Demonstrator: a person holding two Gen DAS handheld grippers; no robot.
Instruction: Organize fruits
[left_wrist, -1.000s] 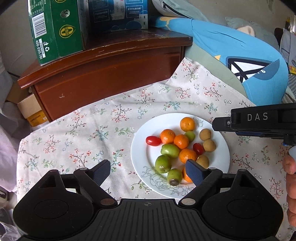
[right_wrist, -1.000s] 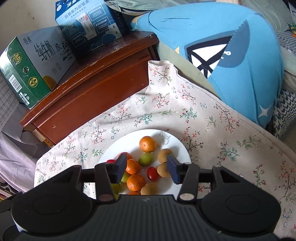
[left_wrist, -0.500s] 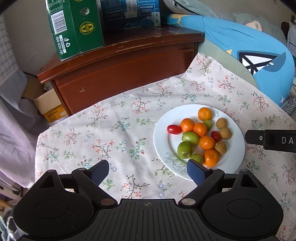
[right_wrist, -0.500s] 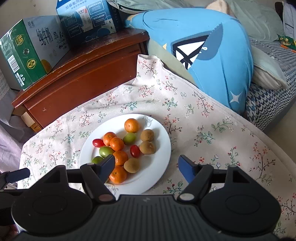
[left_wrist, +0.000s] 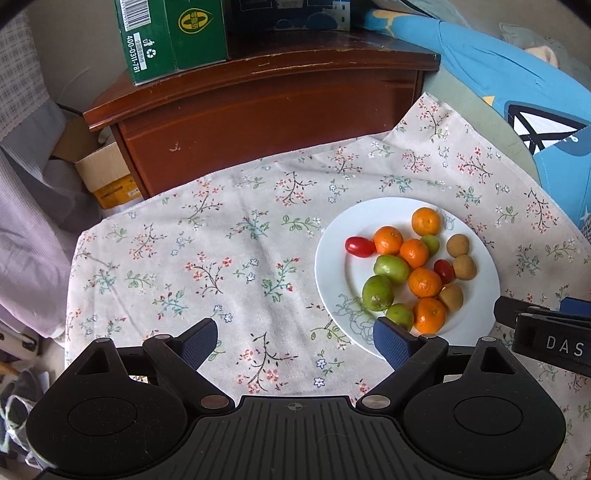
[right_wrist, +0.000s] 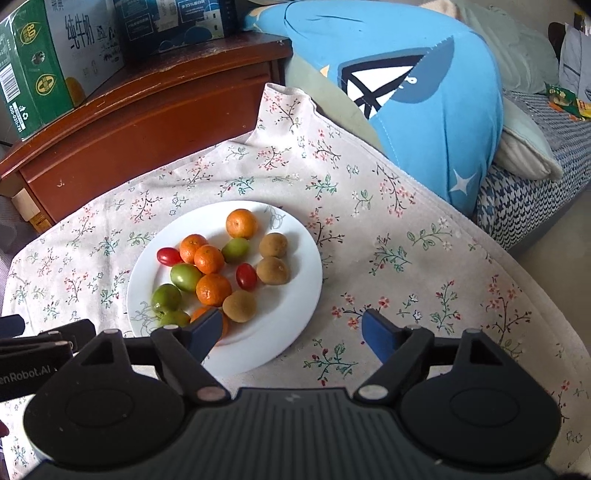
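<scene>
Both grippers, left (left_wrist: 295, 338) and right (right_wrist: 291, 330), have been drawn back from the round white plate (right_wrist: 295, 295) of mixed small fruits (right_wrist: 210, 258), jaws wide open and empty, so sorting looks finished or paused.

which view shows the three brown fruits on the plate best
The right wrist view: all three brown fruits lie in the open on the plate, near the middle of the frame. The left wrist view shows all three too, but smaller and toward the right, close to the right gripper's body.
</scene>
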